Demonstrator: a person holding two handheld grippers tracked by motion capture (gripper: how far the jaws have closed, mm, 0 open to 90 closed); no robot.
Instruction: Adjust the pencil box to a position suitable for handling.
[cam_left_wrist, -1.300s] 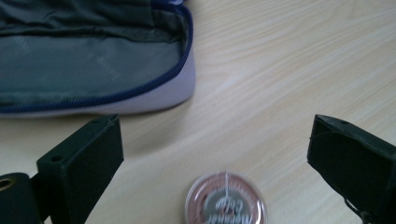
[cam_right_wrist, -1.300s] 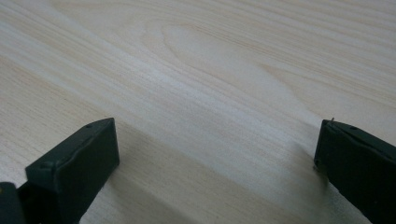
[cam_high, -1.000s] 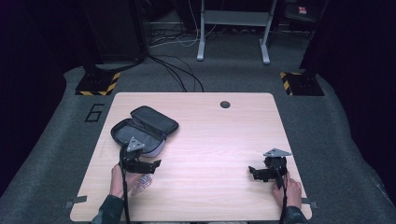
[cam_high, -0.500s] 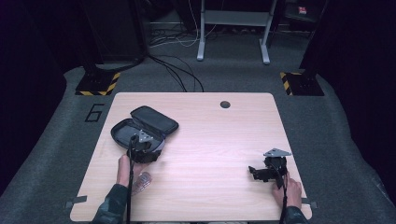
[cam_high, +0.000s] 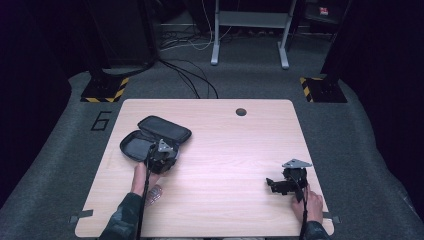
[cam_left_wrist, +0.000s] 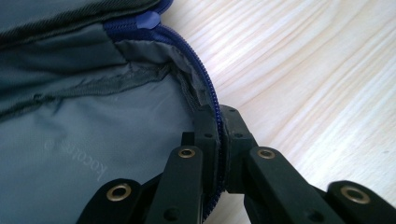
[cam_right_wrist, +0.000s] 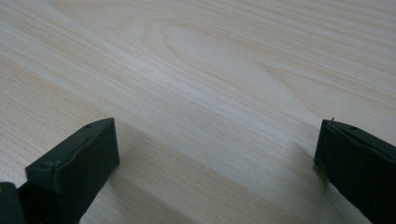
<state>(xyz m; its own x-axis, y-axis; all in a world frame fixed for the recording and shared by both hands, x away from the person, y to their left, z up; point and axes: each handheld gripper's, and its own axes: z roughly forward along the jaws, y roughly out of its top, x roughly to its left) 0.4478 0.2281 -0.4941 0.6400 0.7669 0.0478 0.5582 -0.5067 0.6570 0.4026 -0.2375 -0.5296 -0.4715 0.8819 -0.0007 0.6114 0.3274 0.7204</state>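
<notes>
A: While the case (cam_high: 152, 139) lay open near the desk's (cam_high: 235, 150) left edge, lid flipped back toward the far side, the left gripper (cam_left_wrist: 219, 135) had just been closing and was clamped on the blue zipper rim (cam_left_wrist: 205, 84) at the near lip.

B: Step?

A: Looked like grip-the-rim, to steady or drag the case. Next move probably called for a steady pull along the rim; thin fabric, it could slip.

B: Right side?

A: Right gripper (cam_high: 280, 185) sat low near the near-right corner, jaws spread wide over bare wood, nothing between them.

B: Room?

A: Plenty. Centre of the desk was bare; the left edge was close to the case, so pulling inward seemed safer.
</notes>
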